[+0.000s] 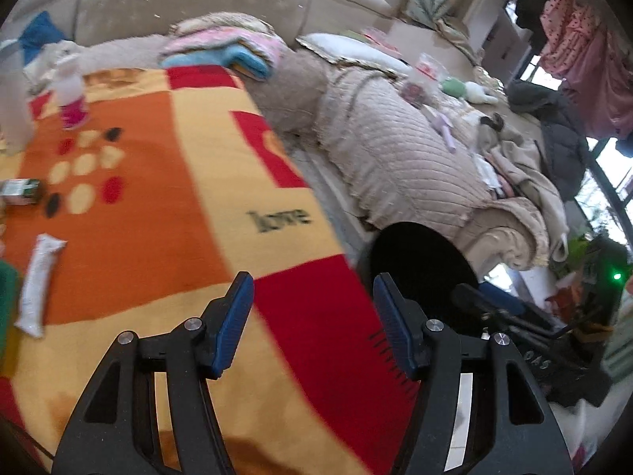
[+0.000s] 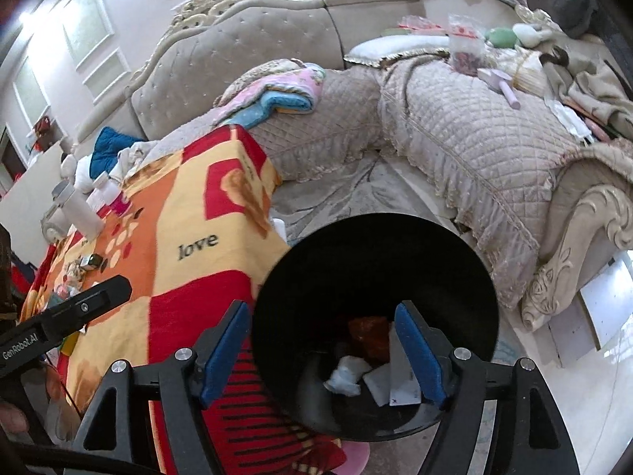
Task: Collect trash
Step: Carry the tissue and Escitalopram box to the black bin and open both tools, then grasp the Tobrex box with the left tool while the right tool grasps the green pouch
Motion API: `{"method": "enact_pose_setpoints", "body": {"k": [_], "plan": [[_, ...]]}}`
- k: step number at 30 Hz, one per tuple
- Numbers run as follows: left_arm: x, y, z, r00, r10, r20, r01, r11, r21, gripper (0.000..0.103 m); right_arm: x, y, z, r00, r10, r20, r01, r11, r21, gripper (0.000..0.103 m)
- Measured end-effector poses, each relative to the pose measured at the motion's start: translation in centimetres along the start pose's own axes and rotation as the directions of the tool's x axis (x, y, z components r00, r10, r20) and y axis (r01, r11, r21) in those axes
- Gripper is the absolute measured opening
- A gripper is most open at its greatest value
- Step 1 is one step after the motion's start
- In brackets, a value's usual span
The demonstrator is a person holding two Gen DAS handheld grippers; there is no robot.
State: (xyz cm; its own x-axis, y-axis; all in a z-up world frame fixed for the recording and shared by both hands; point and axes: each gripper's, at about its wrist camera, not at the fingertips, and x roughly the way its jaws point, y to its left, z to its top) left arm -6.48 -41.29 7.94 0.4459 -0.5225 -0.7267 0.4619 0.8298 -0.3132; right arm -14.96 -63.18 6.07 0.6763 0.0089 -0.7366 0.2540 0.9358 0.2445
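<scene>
Clearly, in the left wrist view the left gripper [image 1: 312, 324] stands with its blue pads well apart and nothing between them, poised over the near edge of the patterned blanket [image 1: 190, 198] that covers the table. Taking the word "love" [image 1: 281, 219] woven into that blanket as the landmark, the trash left to collect lies well to its left: a long white wrapper [image 1: 39, 285] lying flat, lower left of the word, and a small green-printed carton [image 1: 21, 192] on its side, further left at about the word's height. A pink-based bottle [image 1: 71, 97] stands upright far up and left of the word; whether it counts as trash I cannot tell. The black bin [image 1: 419, 265] sits just right of and below the word, off the blanket's edge. The wrapper looks light, thin and limp, probably slick; I would pinch it across its narrow middle, since it should fold rather than resist. The carton seems light and crushable, best taken across its short sides with gentle pressure. In the right wrist view the right gripper [image 2: 322, 352] is also spread wide and empty, hanging directly over the bin [image 2: 455, 261], which stands below and right of the word "love" [image 2: 198, 246]. Inside the bin lie crumpled white paper [image 2: 348, 372], a flat white packet [image 2: 399, 384] and an orange-red wrapper [image 2: 370, 334], already dropped in.
</scene>
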Motion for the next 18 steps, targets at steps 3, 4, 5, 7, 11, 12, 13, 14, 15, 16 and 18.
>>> {"method": "enact_pose_setpoints", "body": {"k": [3, 4, 5, 7, 11, 12, 13, 14, 15, 16, 18], "plan": [[-1.4, 1.8, -0.8, 0.999, 0.035, 0.020, -0.035, 0.999, -0.003, 0.062, -0.2, 1.8, -0.2, 1.000, -0.009, 0.004, 0.009, 1.000, -0.029, 0.074], [-1.8, 2.2, -1.1, 0.998, 0.052, 0.027, -0.052, 0.999, -0.001, 0.062, -0.2, 2.3, -0.2, 1.000, -0.009, 0.004, 0.009, 0.999, -0.038, 0.074], [-2.3, 2.8, -1.5, 0.997, 0.070, 0.036, -0.071, 0.998, 0.002, 0.062, -0.2, 2.9, -0.3, 1.000, -0.007, 0.005, 0.007, 0.999, -0.048, 0.074], [-3.3, 3.7, -2.2, 0.994, 0.101, 0.046, -0.102, 0.995, 0.011, 0.062, -0.3, 4.1, -0.5, 1.000, 0.005, 0.003, -0.005, 0.998, -0.066, 0.074], [-5.0, 6.0, -3.4, 0.987, 0.153, 0.051, -0.154, 0.988, 0.013, 0.062, -0.1, 6.6, -0.8, 1.000, 0.022, -0.008, -0.023, 0.994, -0.108, 0.074], [-5.3, 6.5, -3.6, 0.986, 0.160, 0.053, -0.161, 0.987, 0.008, 0.062, 0.0, 7.1, -0.8, 1.000, 0.028, -0.012, -0.029, 0.993, -0.116, 0.074], [-5.9, 7.3, -3.9, 0.984, 0.170, 0.055, -0.170, 0.985, -0.003, 0.062, 0.1, 7.7, -0.9, 0.999, 0.035, -0.016, -0.037, 0.992, -0.123, 0.074], [-6.3, 7.9, -4.1, 0.982, 0.179, 0.058, -0.179, 0.984, -0.013, 0.062, 0.2, 8.3, -1.0, 0.999, 0.043, -0.020, -0.045, 0.991, -0.130, 0.074], [-6.8, 8.6, -4.3, 0.980, 0.187, 0.060, -0.186, 0.982, -0.020, 0.062, 0.3, 9.0, -1.1, 0.998, 0.050, -0.023, -0.053, 0.989, -0.138, 0.074], [-7.3, 9.3, -4.5, 0.978, 0.200, 0.066, -0.198, 0.980, -0.031, 0.062, 0.4, 9.6, -1.2, 0.998, 0.055, -0.026, -0.058, 0.988, -0.144, 0.074], [-8.1, 10.2, -4.9, 0.973, 0.218, 0.073, -0.215, 0.976, -0.044, 0.062, 0.6, 11.0, -1.5, 0.997, 0.067, -0.033, -0.072, 0.984, -0.164, 0.074]]}}
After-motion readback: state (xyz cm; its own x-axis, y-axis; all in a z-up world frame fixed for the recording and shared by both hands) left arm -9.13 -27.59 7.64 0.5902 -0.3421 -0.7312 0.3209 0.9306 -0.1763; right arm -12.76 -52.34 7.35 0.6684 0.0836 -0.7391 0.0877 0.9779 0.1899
